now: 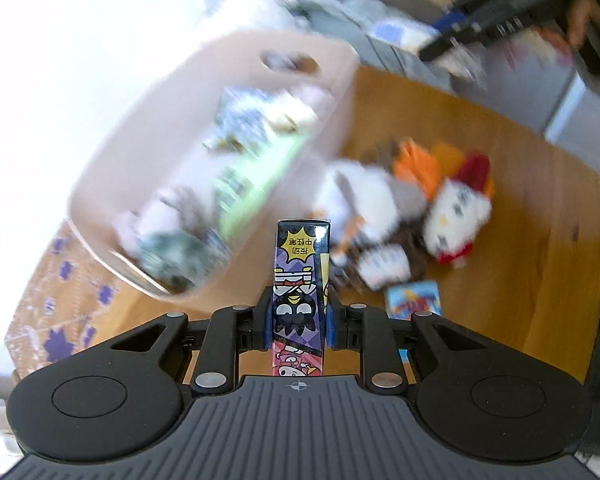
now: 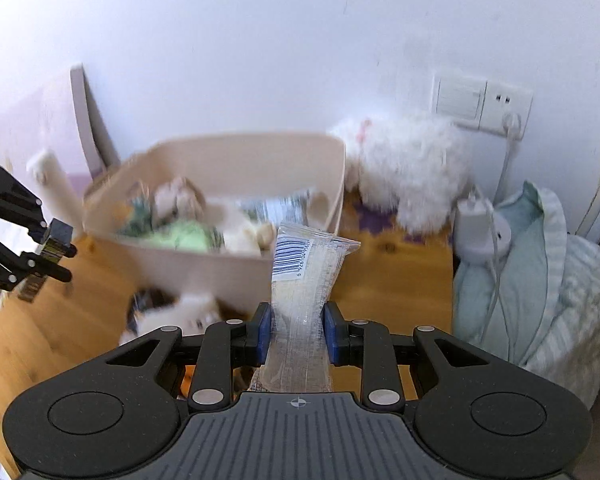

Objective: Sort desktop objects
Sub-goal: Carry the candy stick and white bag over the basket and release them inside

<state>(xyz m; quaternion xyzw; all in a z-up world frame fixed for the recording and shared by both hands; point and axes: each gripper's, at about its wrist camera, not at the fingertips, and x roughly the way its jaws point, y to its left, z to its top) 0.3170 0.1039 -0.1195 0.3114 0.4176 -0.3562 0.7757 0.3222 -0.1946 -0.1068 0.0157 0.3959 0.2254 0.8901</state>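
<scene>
Carton being clamped by left tongs, packet by right tongs; both likely being carried to far bin, release needed.

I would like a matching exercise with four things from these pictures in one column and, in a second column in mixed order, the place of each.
Things:
1. cartoon-printed box
2. clear packet with barcode
3. beige bin
4. fluffy white toy

Places:
A. against the wall, below the socket
B. between the left gripper's fingers
C. on the wooden table, holding sorted items
D. between the right gripper's fingers

Pairs: 1-B, 2-D, 3-C, 4-A
</scene>
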